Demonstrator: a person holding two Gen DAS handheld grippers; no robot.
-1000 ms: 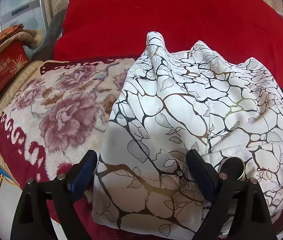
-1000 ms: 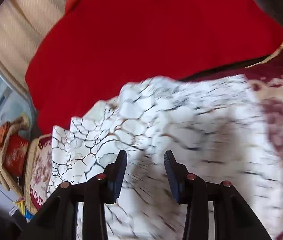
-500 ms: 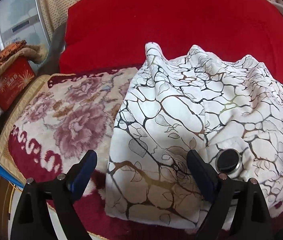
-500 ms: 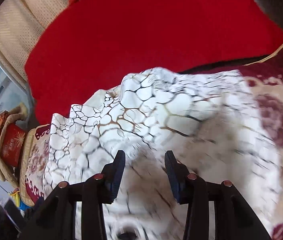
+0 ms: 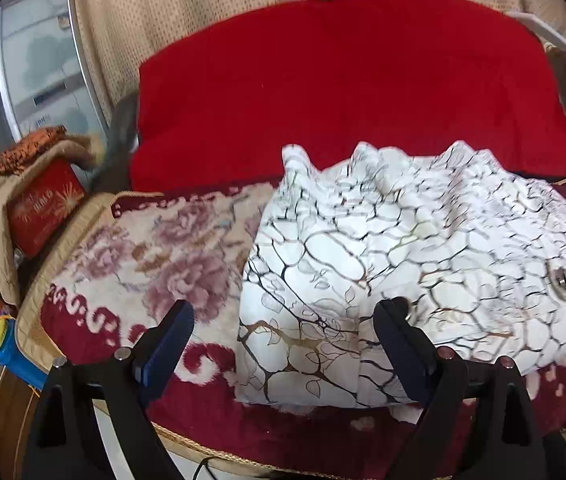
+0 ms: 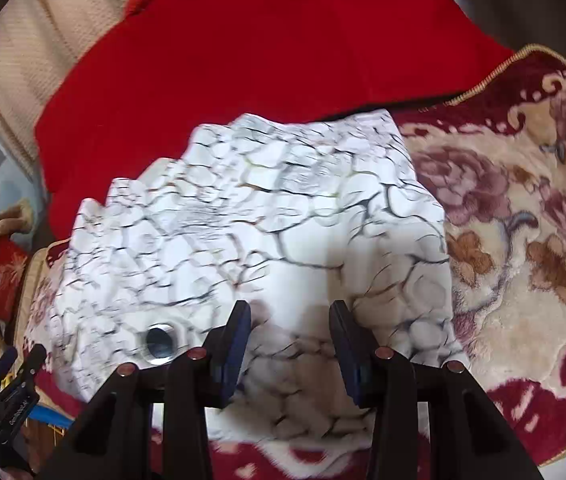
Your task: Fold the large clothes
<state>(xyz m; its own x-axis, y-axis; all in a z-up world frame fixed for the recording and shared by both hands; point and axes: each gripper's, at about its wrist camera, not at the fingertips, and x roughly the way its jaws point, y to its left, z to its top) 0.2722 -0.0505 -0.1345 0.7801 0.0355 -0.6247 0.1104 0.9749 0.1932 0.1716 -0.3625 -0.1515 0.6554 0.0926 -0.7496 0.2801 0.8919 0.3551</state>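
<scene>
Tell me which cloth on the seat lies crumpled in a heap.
The white crackle-patterned garment; the red blanket and floral blanket lie spread flat.

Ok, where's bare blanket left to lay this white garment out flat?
Bare floral blanket lies between the white garment and the red gift box. More shows past the garment's other edge, toward the gold-trimmed border. The red cushion bounds the back. The box's end is cluttered.

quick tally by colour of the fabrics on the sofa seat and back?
White with crackle print: 1, the folded garment
Floral cream and maroon: 1, the seat blanket
Plain red: 1, the back cover
Total: 3
</scene>
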